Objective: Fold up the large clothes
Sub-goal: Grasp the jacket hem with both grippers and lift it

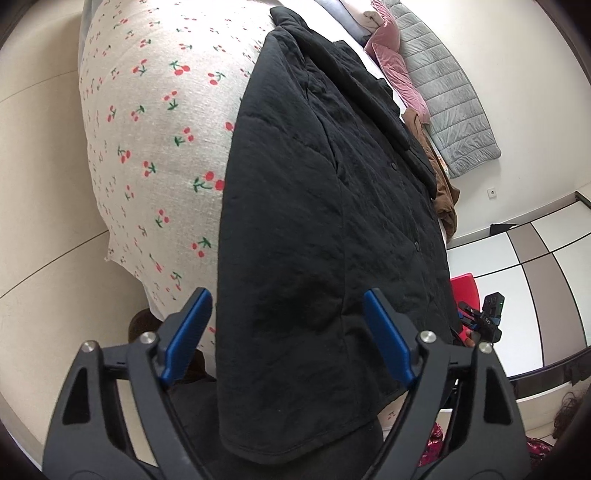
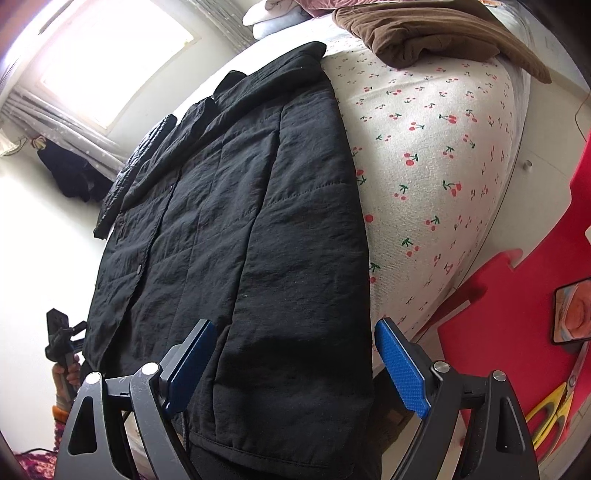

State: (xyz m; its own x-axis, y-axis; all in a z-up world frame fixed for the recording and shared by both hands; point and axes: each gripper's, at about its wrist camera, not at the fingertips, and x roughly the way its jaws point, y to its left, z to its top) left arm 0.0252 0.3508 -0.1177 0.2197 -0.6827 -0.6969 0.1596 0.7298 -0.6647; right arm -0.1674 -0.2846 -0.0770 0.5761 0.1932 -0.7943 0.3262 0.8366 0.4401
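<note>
Both claws, left [image 1: 282, 336] and right [image 2: 295, 363], gape empty over the coat's [image 1: 314, 206] hem at the bed [image 1: 147, 147] edge; a brown garment [image 2: 436, 33] lies beyond.

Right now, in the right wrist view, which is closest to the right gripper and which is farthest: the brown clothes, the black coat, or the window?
1. Black coat: lying between the open right gripper fingers, on the bed.
2. Brown clothes: far end of the bed, upper right.
3. Window: on the wall beyond the bed, upper left.
</note>
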